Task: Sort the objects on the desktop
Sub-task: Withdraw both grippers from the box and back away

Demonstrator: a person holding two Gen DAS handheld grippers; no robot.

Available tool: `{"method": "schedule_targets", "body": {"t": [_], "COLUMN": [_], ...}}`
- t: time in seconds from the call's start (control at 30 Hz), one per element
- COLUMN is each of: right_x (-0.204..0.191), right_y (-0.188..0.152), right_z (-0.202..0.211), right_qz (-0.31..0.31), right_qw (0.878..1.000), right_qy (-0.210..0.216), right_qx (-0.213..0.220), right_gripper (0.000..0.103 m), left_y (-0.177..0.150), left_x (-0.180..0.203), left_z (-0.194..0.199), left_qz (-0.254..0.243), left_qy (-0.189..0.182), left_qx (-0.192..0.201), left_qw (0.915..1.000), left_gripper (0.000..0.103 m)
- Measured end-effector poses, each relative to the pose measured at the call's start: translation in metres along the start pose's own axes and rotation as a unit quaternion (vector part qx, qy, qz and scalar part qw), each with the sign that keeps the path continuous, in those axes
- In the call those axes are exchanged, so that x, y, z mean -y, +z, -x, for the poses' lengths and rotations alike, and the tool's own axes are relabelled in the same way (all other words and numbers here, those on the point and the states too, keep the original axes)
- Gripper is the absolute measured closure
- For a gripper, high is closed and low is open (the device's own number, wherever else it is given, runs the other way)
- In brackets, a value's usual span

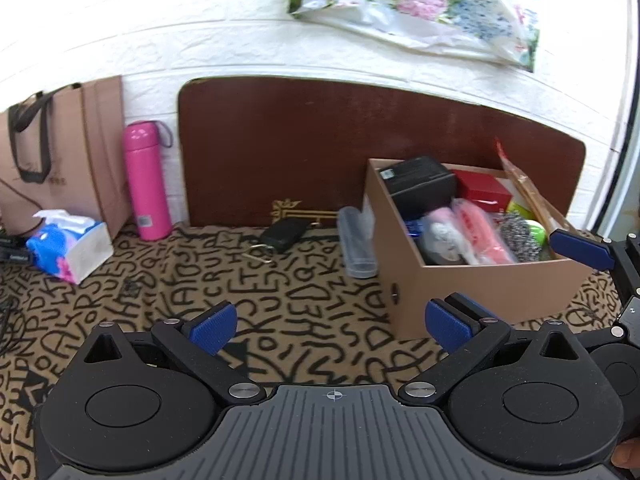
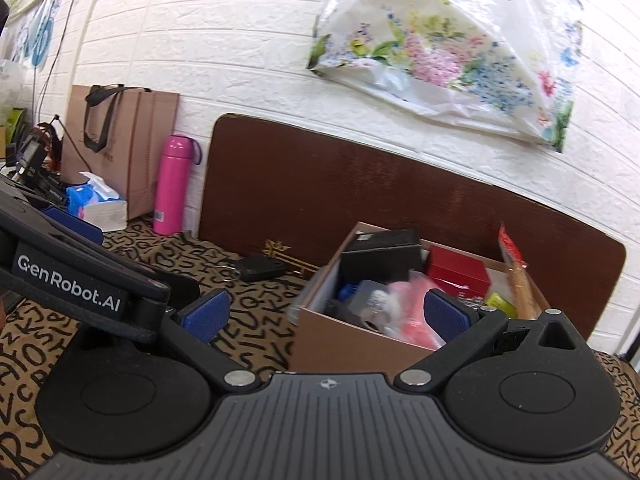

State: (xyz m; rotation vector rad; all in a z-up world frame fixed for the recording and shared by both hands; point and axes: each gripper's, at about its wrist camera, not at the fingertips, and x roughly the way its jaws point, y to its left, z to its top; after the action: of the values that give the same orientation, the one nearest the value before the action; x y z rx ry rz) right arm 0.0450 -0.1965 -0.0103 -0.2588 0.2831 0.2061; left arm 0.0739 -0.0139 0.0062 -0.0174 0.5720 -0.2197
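A brown cardboard box (image 1: 472,284) stands on the patterned cloth at the right, filled with a black box (image 1: 424,182), a red box (image 1: 486,190), pink items and a steel scrubber (image 1: 518,236). A clear plastic case (image 1: 356,242) lies left of it, and a black key fob (image 1: 285,234) lies by the wooden board. My left gripper (image 1: 330,326) is open and empty above the cloth, left of the box front. My right gripper (image 2: 326,316) is open and empty, above the box (image 2: 340,344); its blue finger (image 1: 580,250) shows at the box's right corner.
A pink flask (image 1: 146,178), a paper bag (image 1: 64,152) and a tissue pack (image 1: 70,246) stand at the back left. A dark wooden board (image 1: 320,148) leans on the white wall. A floral plastic bag (image 1: 416,4) hangs above.
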Motion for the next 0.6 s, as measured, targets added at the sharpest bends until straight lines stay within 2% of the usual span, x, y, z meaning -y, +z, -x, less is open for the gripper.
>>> {"method": "schedule_targets", "body": {"t": [0.3,0.6], "right_x": [-0.034,-0.060], "right_y": [0.015,0.027], "right_z": [-0.027,-0.068], "right_qz": [0.017,0.020], "right_qw": [1.000,1.000], "right_qy": [0.020,0.017], "right_qx": [0.006,0.007], "right_gripper": [0.000,0.000], "left_y": [0.008,0.020], "left_x": [-0.036,-0.074], "left_z": [-0.007,-0.033], "left_qz": [0.022,0.050], "left_qy": [0.008,0.022], "left_qx": [0.007,0.008], "left_qw": [0.9997,0.9985], "left_gripper": [0.000,0.000]}}
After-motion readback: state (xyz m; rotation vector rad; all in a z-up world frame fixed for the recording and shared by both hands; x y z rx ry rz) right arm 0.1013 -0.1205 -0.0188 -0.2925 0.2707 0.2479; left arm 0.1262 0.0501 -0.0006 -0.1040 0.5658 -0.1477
